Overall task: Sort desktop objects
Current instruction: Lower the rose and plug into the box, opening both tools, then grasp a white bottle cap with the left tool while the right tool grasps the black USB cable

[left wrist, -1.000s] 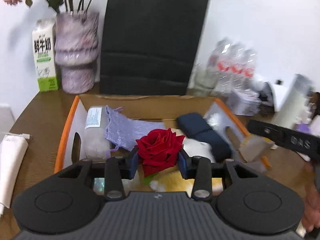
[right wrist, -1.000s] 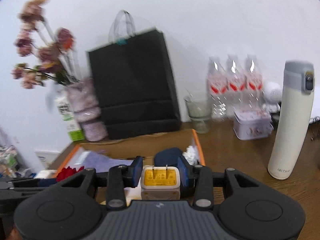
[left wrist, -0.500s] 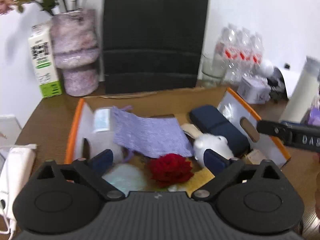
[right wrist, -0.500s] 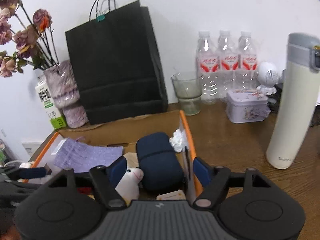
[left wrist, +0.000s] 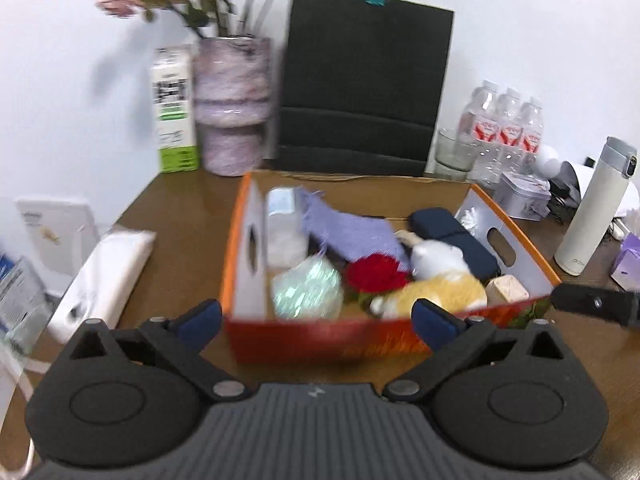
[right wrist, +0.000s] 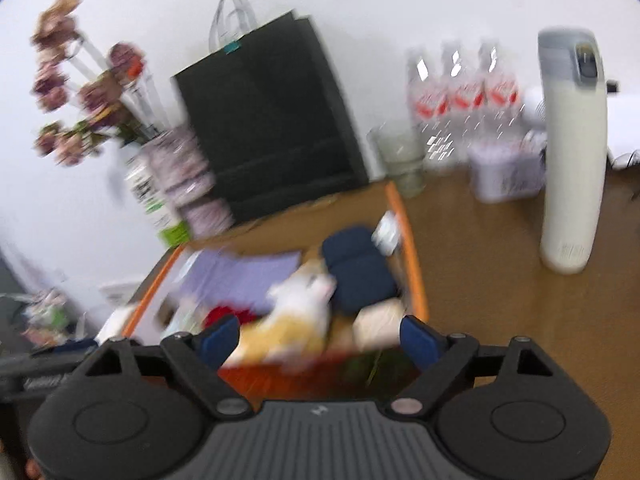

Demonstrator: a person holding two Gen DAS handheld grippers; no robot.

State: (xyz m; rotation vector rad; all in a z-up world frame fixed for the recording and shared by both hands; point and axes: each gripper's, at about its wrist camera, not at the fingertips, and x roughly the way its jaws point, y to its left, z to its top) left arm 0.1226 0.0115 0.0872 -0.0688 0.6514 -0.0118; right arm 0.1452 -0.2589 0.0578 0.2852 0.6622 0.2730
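Both claws, left gripper (left wrist: 316, 316) and right gripper (right wrist: 318, 334), are held spread and empty before one orange box (left wrist: 516, 240). One red rose (left wrist: 374, 272) and three bottles (left wrist: 502, 128) are counted.

black ribbed hand-held gripper (left wrist: 316, 322), blue finger pads (left wrist: 200, 319), silver screws

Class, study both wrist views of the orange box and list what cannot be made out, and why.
- Milk carton: print unreadable in the left wrist view, motion blur.
- Orange box near wall: pattern smeared in the left wrist view.
- Plush toy: shape blurred in the right wrist view.
- White pouch: lower end hidden by the left gripper.
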